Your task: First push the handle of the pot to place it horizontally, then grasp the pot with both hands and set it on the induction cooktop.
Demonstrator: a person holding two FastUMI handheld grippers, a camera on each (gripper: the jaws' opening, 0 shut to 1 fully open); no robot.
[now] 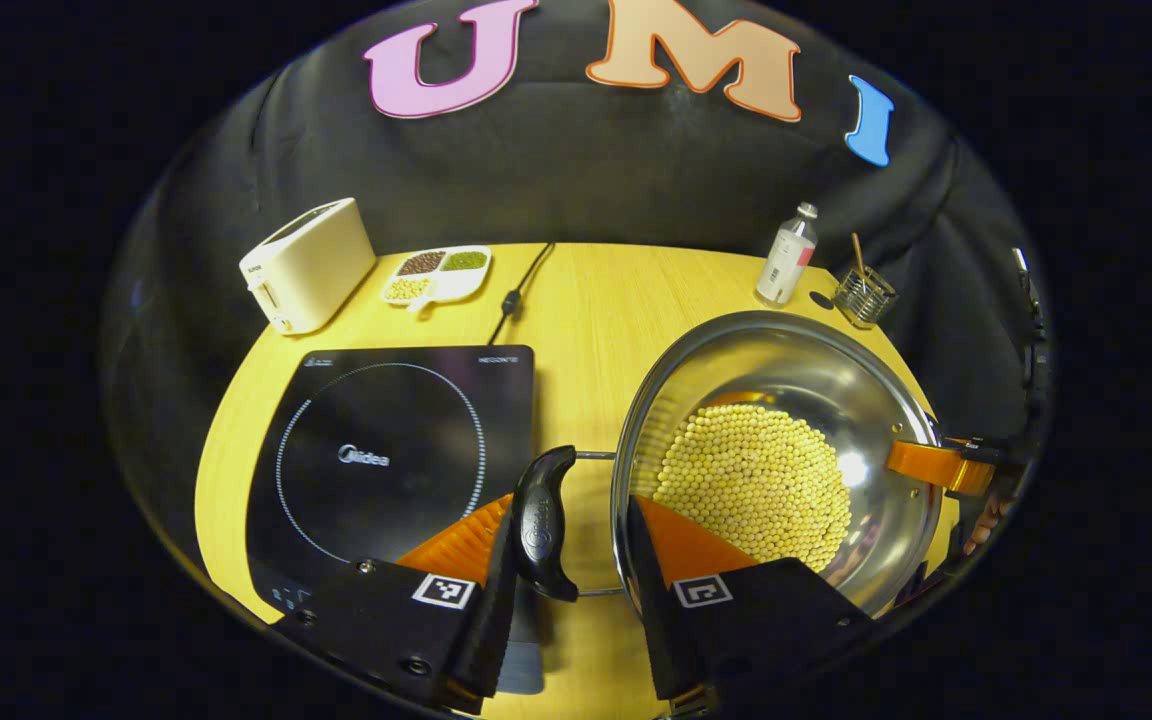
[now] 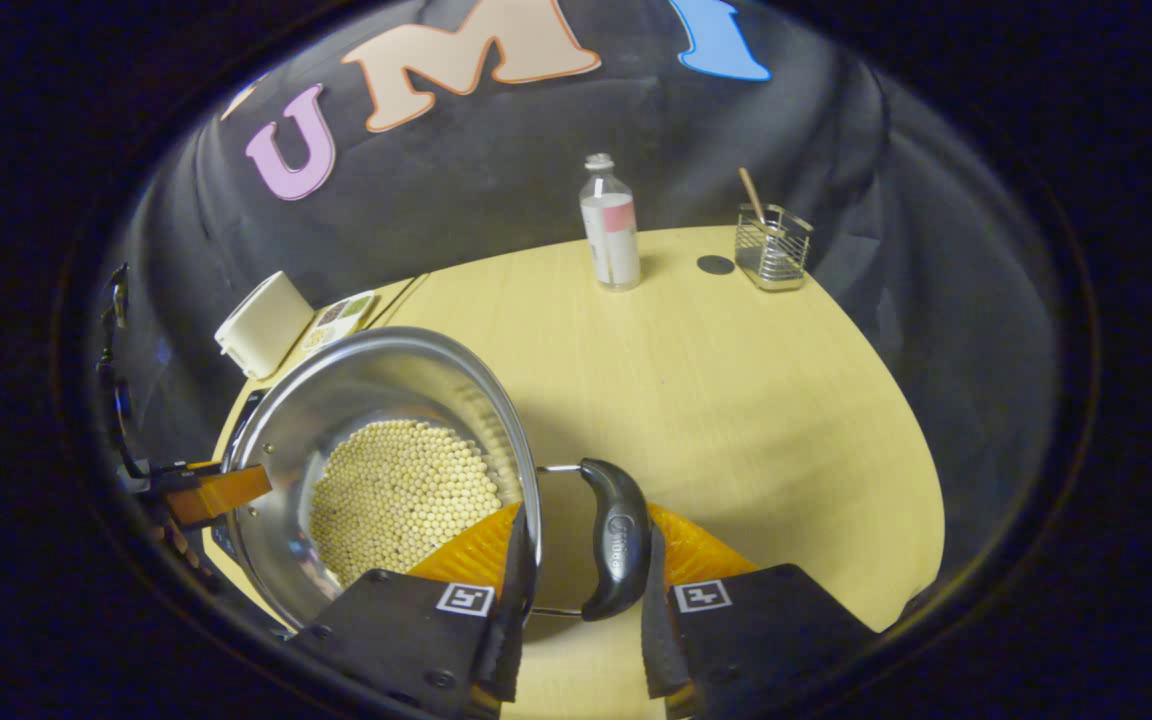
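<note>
A steel pot [image 1: 786, 350] holding yellow beans [image 1: 756, 480] stands right of the black induction cooktop [image 1: 386, 450]. In the left gripper view, my left gripper [image 1: 576, 525] spans the pot's black left handle [image 1: 546, 525] and the rim, one finger outside the handle and the other inside the pot wall. In the right gripper view, my right gripper [image 2: 584, 535] holds the opposite black handle [image 2: 616, 540] the same way, its left finger inside the pot [image 2: 366, 385]. Both handles lie level. Whether the pot rests on the table [image 1: 596, 300] or hangs just above it I cannot tell.
A white toaster [image 1: 306, 265] and a divided dish of beans [image 1: 436, 272] sit at the back left, with the cooktop's cable [image 1: 516, 295] beside them. A small bottle [image 2: 611, 225] and a wire holder [image 2: 771, 250] stand at the back right.
</note>
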